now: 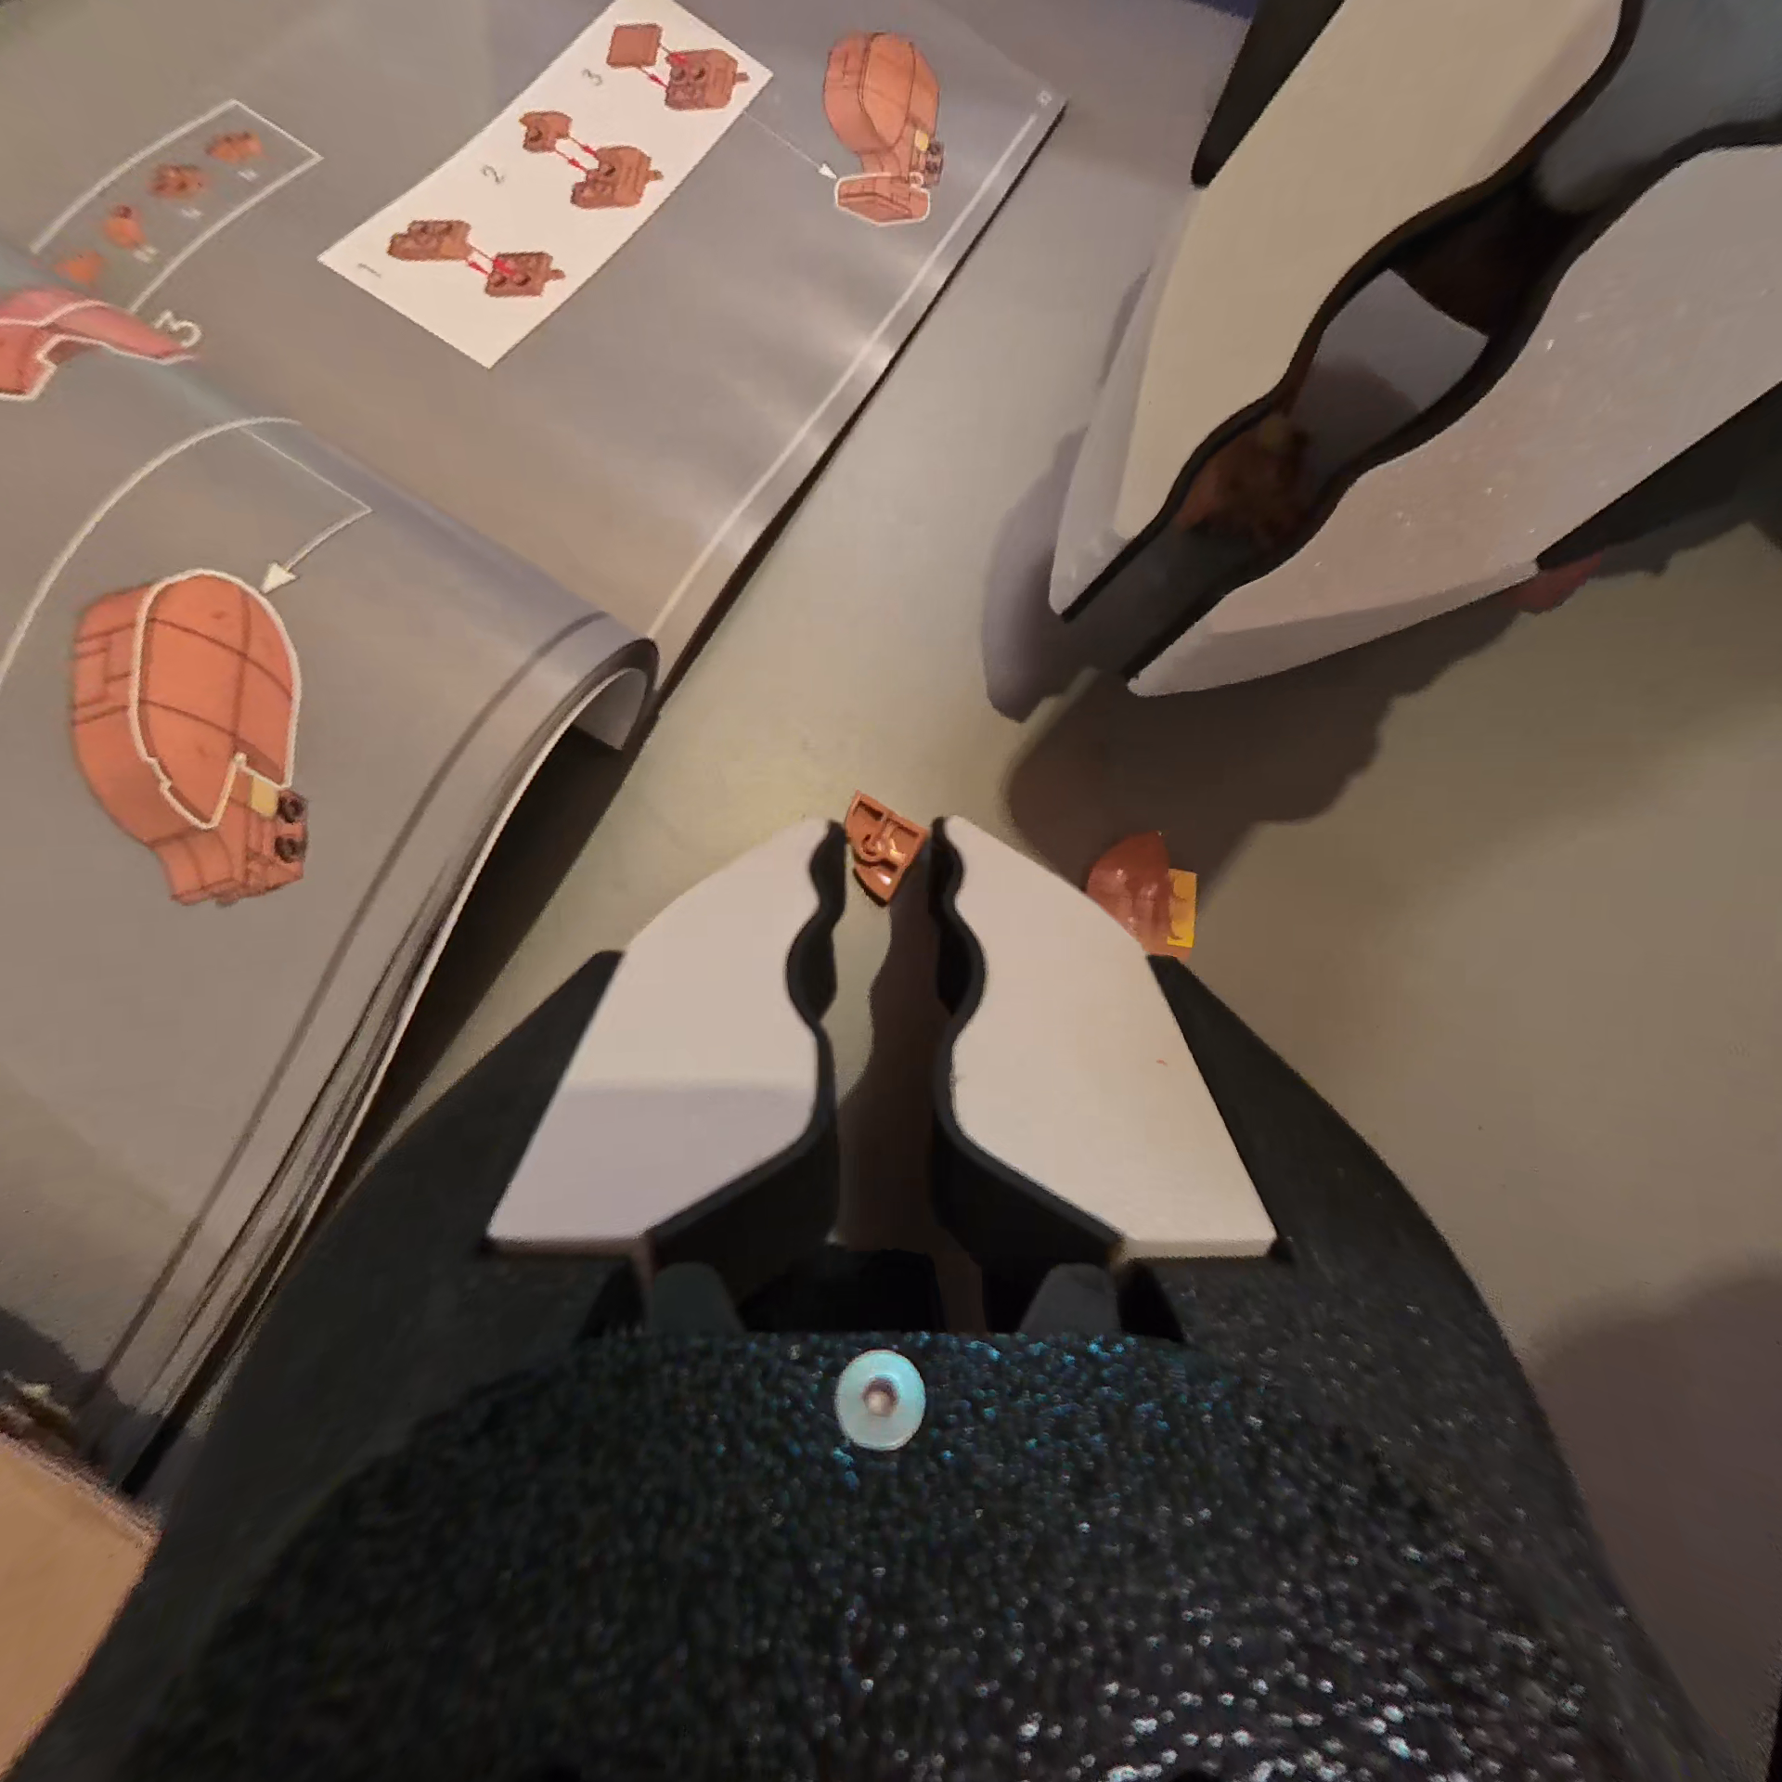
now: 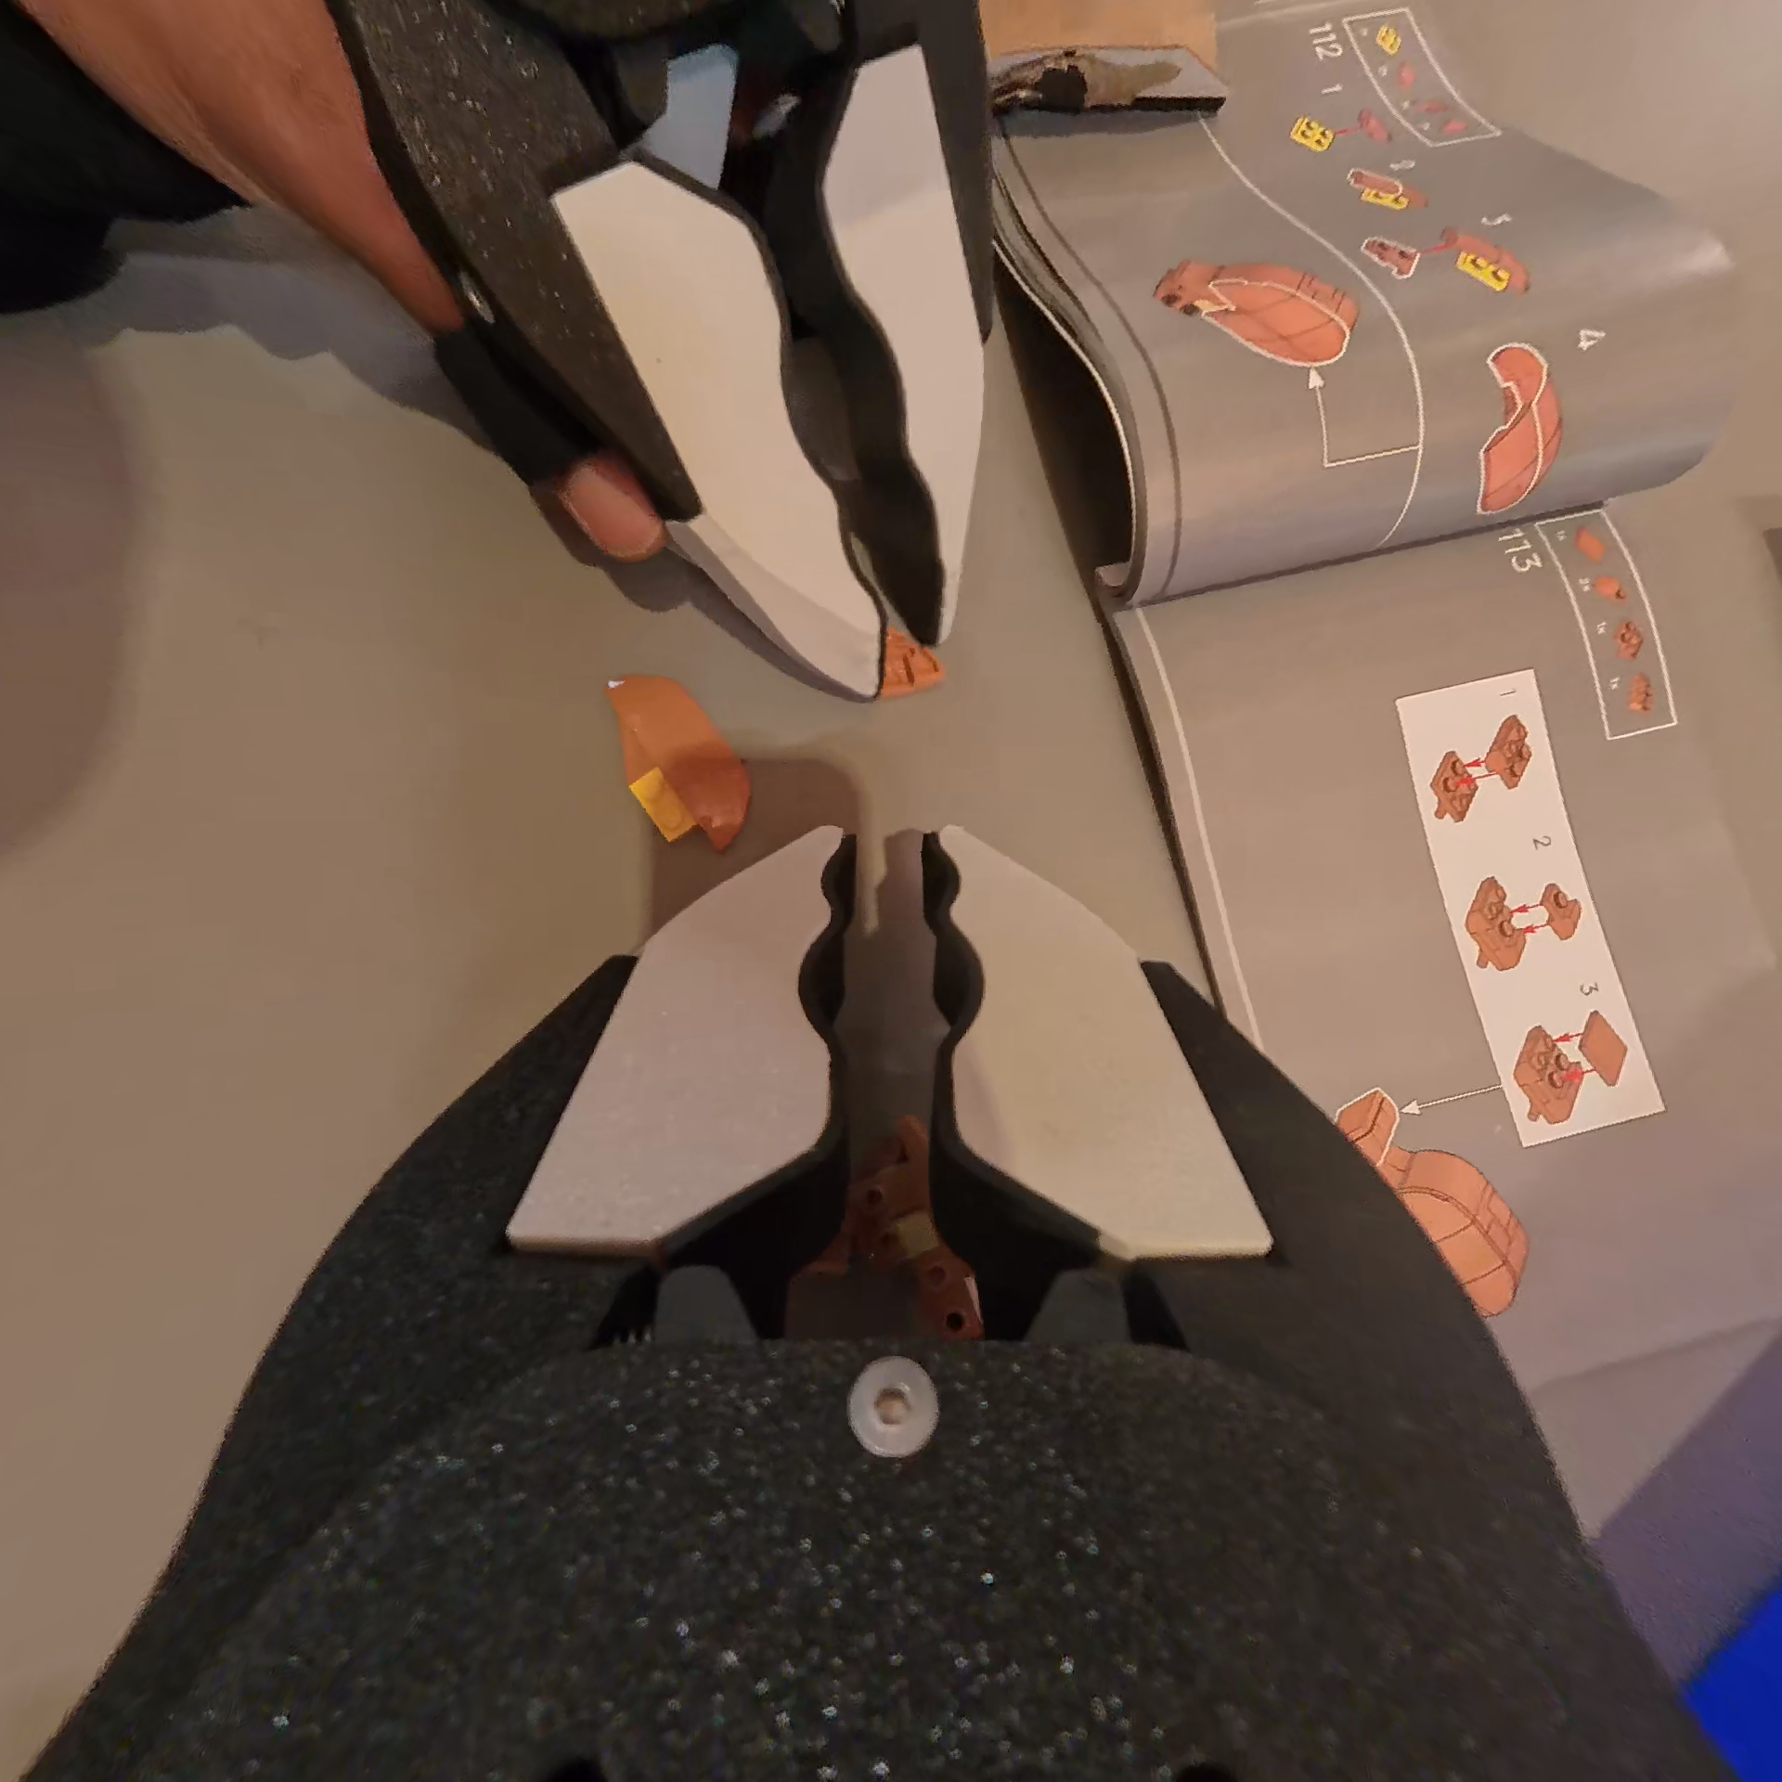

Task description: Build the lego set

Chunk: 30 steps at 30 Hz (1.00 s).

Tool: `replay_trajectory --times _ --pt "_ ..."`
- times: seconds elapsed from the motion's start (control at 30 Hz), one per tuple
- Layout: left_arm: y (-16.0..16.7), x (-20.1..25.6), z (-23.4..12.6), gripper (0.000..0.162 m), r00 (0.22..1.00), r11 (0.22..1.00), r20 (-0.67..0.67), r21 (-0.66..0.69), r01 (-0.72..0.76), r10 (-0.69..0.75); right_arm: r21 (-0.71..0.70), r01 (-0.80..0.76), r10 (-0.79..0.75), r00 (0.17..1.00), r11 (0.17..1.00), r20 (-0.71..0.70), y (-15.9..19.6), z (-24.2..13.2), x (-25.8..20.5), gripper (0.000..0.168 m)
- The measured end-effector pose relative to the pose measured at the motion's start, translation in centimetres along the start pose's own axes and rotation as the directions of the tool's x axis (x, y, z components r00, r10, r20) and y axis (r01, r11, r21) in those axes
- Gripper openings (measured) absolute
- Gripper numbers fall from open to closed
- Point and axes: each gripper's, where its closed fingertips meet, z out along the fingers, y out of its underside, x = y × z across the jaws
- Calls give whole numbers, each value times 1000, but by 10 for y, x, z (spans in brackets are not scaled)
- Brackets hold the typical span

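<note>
Two grippers are seen. A small brown piece (image 1: 882, 847) is pinched by the left gripper (image 1: 882, 849); a brown assembly (image 2: 902, 1225) is clamped deep in the right gripper (image 2: 887, 839). One brown-and-yellow piece (image 2: 680, 762) lies between them on the tabletop (image 2: 289, 868); one open booklet (image 2: 1446, 675) is beside.

Hidden and cut-off parts

The brown studded brick assembly (image 2: 906, 1244) sits deep between the right tongs (image 2: 887, 839), mostly covered; the grey open instruction booklet (image 1: 540, 463) runs off the frame edge, its small parts drawings blurred
</note>
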Motion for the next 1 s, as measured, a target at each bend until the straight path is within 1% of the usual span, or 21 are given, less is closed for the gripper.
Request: replay_trajectory --times 0.07,0.1,0.2,0.33,0.4,0.47,0.53,0.57,0.63,0.73,0.83,0.93,1.0 --pt "0 3 1 10 1000 1000 -13 -1 -13 12 3 -6 6 1000 1000 4 0 1 -1 14" --pt "1 5 2 4 1000 1000 -24 -3 -14 14 4 -10 10 1000 1000 10 1 1 -2 14" --pt "0 5 1 4 999 1000 -33 6 -4 4 5 -9 9 1000 1000 19 1 2 -5 14" --pt "-3 9 -1 4 996 999 -86 40 36 -33 8 8 -8 1000 1000 11 1 4 -5 16" --pt "-13 19 -6 4 982 991 -176 104 82 -63 30 22 -22 1000 999 -5 -2 3 -2 17" --pt "-27 30 -18 4 946 967 -307 192 169 -105 89 46 -46 999 995 -7 -10 -2 -1 18" --pt "-40 37 -32 3 888 927 -440 260 270 -135 170 78 -80 997 982 4 -20 -9 -2 19" --pt "-44 40 -38 3 856 908 -496 275 316 -147 214 99 -99 995 972 -8 -25 -13 -2 19" --pt "-48 44 -44 3 809 886 -566 281 369 -157 284 140 -140 990 949 -20 -35 -20 -4 20" --pt "-52 54 -48 3 760 874 -633 274 401 -150 341 199 -207 978 919 -14 -42 -24 -16 23" --pt "-53 61 -47 4 726 871 -670 253 421 -156 375 264 -258 964 889 -67 -48 -27 -19 23" --pt "-55 59 -47 4 707 853 -684 249 459 -181 360 286 -269 958 888 -97 -48 -26 -17 15" --pt "-53 57 -44 4 714 855 -673 243 458 -191 327 270 -256 963 906 -86 -44 -24 -16 13"
